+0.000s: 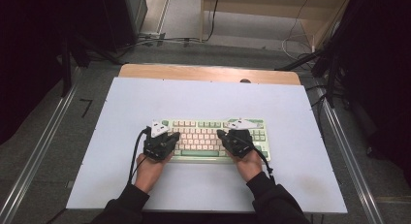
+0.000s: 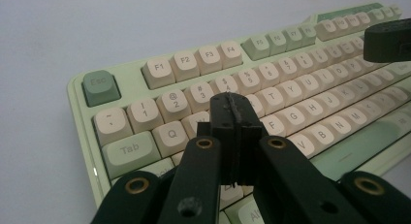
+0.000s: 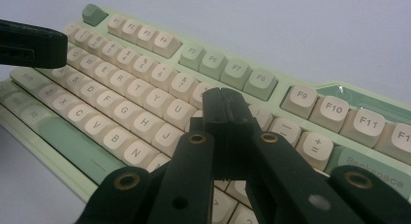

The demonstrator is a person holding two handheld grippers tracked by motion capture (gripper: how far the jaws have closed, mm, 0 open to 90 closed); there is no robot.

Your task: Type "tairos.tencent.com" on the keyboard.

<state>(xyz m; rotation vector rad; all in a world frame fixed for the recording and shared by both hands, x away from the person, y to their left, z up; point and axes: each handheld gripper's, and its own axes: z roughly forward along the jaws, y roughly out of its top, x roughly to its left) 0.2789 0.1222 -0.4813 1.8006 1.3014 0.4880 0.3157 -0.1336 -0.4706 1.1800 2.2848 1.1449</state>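
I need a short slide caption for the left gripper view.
Shut left tongs poised over the letter keys of a green and cream keyboard.

Worktop (image 1: 145, 95): pale lavender-white sheet covering a wooden table; a strip of bare wood (image 1: 194, 72) shows along the far edge. One item lies directly on it: a green and cream keyboard (image 1: 213, 129), flat, long side parallel to the near edge, roughly centred, slightly toward the near edge.
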